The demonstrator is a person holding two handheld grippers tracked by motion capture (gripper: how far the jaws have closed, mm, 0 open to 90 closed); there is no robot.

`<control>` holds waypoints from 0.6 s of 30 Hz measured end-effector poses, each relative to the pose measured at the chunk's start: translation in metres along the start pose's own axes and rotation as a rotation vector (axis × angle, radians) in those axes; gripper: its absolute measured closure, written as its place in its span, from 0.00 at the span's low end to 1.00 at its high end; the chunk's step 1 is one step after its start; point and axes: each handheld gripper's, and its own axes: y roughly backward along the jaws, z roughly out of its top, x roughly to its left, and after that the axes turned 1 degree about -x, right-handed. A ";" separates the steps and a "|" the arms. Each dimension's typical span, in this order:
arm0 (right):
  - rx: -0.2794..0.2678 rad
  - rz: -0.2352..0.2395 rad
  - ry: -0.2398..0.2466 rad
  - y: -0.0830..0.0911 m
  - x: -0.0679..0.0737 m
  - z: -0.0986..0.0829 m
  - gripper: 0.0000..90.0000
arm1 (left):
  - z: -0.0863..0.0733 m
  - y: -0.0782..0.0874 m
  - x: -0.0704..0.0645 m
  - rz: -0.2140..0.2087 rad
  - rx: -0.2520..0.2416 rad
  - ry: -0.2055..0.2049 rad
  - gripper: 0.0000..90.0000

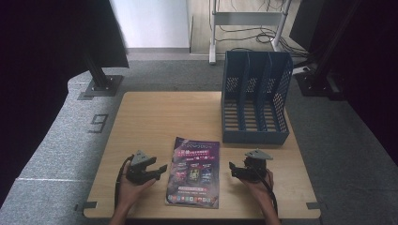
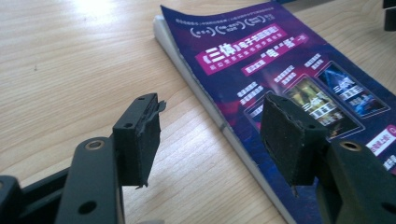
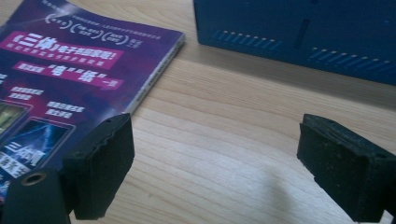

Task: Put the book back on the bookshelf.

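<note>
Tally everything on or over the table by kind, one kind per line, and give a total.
Magazine, purple cover, lying flat: 1
File organiser, blue, standing at the table's far right: 1
Hand-held gripper: 2, the left hand-held gripper and the right hand-held gripper, both with jaws apart either side of the magazine
Total: 4

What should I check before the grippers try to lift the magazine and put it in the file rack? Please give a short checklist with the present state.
1. Left gripper open, fingers apart: ok.
2. Right gripper open, nothing held: ok.
3. Magazine lies flat on the table between the two grippers, nothing on top: ok.
4. A gripper already on the magazine: not ok, neither is closed on it.
5. File rack upright behind the magazine, slots look empty: ok.
6. Magazine fits a slot: cannot tell.
</note>
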 end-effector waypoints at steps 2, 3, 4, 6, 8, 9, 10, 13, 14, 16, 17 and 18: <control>-0.003 0.011 0.000 0.000 0.002 0.001 0.12 | 0.001 -0.002 -0.001 -0.001 0.000 -0.005 0.42; -0.005 0.019 -0.002 0.000 0.003 0.002 0.12 | 0.001 -0.003 -0.001 -0.002 0.001 -0.006 0.42; -0.011 0.026 -0.004 0.000 0.005 0.003 0.12 | 0.001 -0.003 -0.001 -0.002 0.001 -0.006 0.42; -0.019 0.030 -0.001 0.001 0.008 0.005 0.13 | 0.002 -0.004 -0.001 -0.003 0.001 -0.011 0.42; -0.029 0.033 0.010 0.000 0.012 0.007 0.13 | 0.003 -0.004 0.001 -0.002 -0.005 -0.006 0.42; -0.036 0.039 0.018 0.000 0.016 0.008 0.13 | 0.003 -0.004 0.001 -0.002 -0.005 -0.006 0.42; -0.036 0.045 0.021 0.000 0.019 0.009 0.13 | 0.003 -0.004 0.002 0.001 -0.007 -0.002 0.42; -0.035 0.067 0.047 -0.003 0.029 0.009 0.13 | 0.004 -0.005 0.001 -0.002 -0.008 0.001 0.42; -0.029 0.073 0.054 -0.004 0.032 0.008 0.13 | 0.005 -0.006 0.000 -0.012 -0.010 0.005 0.42; -0.026 0.079 0.057 -0.006 0.035 0.008 0.13 | 0.005 -0.007 -0.001 -0.022 -0.012 0.006 0.42; -0.023 0.083 0.058 -0.007 0.037 0.007 0.13 | 0.006 -0.008 -0.004 -0.026 -0.010 -0.001 0.42; -0.017 0.091 0.057 -0.009 0.040 0.007 0.13 | 0.007 -0.010 -0.006 -0.030 -0.007 -0.009 0.42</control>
